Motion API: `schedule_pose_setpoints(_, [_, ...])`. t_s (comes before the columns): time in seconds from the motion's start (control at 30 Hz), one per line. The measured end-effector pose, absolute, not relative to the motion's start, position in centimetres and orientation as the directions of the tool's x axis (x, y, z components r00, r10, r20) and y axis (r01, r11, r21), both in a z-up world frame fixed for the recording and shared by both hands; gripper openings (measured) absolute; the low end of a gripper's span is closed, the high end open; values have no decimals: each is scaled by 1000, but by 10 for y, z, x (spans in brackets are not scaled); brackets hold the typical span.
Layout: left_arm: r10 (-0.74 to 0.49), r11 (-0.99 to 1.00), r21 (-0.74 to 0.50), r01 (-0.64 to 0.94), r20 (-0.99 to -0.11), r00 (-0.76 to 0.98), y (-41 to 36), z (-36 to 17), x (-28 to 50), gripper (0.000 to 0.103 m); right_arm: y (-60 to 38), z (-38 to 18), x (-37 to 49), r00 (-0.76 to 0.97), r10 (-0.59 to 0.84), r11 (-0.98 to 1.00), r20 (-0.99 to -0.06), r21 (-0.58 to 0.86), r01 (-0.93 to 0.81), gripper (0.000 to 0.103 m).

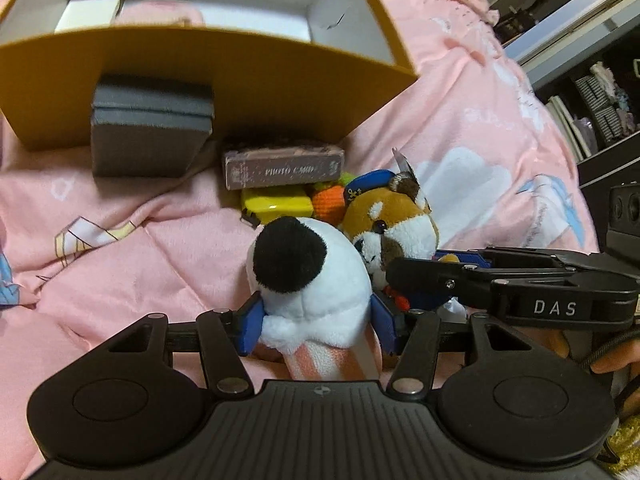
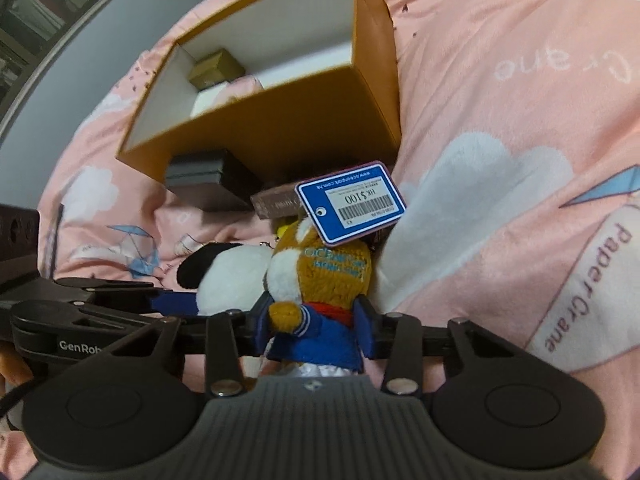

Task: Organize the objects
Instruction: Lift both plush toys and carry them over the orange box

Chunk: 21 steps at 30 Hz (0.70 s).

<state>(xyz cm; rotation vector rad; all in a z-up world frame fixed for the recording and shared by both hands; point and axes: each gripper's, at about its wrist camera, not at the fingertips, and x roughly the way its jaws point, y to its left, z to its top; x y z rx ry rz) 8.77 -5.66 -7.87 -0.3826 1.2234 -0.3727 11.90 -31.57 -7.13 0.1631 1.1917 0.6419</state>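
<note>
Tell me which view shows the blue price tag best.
The right wrist view: the blue price tag faces the camera above the brown plush, barcode and price readable. The left wrist view shows only a pale sliver of it, edge-on behind the plush's cap.

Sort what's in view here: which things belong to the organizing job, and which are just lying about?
Job:
- white plush, in left gripper
- brown plush, in right gripper
- orange box, open
- grey case
- photo card box
- yellow item

Lying about:
- pink blanket
- shelves
</note>
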Motion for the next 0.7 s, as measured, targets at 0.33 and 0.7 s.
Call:
schedule_pose_setpoints(0.33, [-531, 838, -530, 130, -735, 422, -35, -26, 69, 64, -321, -22, 111, 317, 599, 783, -735, 456, -423, 43])
schedule_pose_setpoints(0.7, [-491, 852, -485, 197, -609, 623, -22, 37, 92, 64, -305, 38, 134, 433, 640, 759, -635, 433, -487, 43])
